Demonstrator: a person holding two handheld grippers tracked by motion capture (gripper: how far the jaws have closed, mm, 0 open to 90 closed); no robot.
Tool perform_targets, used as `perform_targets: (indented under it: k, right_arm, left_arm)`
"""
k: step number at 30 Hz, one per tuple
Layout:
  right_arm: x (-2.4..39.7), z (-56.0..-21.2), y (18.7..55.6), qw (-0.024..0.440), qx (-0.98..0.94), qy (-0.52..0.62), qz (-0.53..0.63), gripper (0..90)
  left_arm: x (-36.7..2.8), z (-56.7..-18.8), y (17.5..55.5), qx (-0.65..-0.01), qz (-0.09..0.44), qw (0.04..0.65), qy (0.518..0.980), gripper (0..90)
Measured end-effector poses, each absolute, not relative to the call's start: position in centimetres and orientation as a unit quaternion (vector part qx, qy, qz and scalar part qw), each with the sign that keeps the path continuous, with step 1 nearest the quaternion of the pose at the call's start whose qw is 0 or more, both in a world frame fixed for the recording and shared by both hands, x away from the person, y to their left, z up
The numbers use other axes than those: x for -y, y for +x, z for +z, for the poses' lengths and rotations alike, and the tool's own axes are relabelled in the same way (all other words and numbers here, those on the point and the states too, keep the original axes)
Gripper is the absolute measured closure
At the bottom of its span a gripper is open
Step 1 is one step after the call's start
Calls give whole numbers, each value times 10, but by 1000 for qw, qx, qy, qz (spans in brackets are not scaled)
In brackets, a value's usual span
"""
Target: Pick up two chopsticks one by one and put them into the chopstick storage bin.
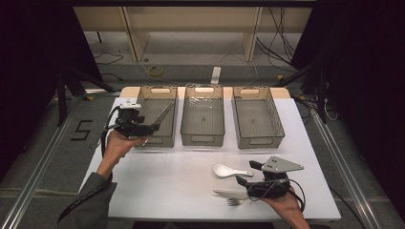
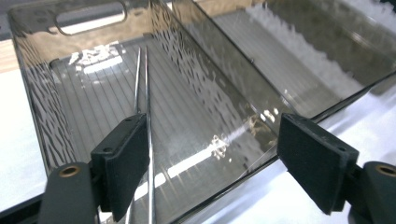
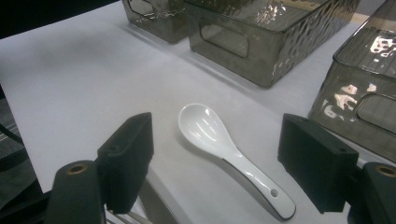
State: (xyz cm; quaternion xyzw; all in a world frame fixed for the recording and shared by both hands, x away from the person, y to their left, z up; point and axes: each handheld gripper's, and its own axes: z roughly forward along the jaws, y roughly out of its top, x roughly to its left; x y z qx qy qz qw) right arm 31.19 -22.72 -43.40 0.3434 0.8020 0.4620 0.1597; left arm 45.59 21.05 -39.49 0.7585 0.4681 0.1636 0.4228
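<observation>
While both grippers' fingers gape empty, the left gripper (image 2: 212,161) partly hides the chopsticks (image 2: 145,93) in the bin (image 2: 37,107).

at the lower left of the high view a grey-green sleeve (image 1: 90,200) is worn on the person's left forearm, and the left gripper (image 1: 154,128) above it is built of black parts with a small white block on top and a black cable looped beneath it. at the lower right of that view the right gripper (image 1: 243,174) is seen as a black body topped by a grey three-cornered plate (image 1: 282,165) dotted with small holes, with black cables curled around its rear. in both gripper views the jaws are faced with flat, matte black rectangular pads (image 2: 122,161) mounted on dark arms, each arm marked by a brass-coloured ringed hole (image 3: 76,169) near its base.
</observation>
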Motion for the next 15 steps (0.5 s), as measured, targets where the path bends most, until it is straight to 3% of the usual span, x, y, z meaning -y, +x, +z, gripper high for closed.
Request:
perform_targets:
  k: [15]
  right_arm:
    - [227,-434,315,161,-805,347,454,276]
  left_arm:
    - [-207,-415,417,-437,133,451,767,231]
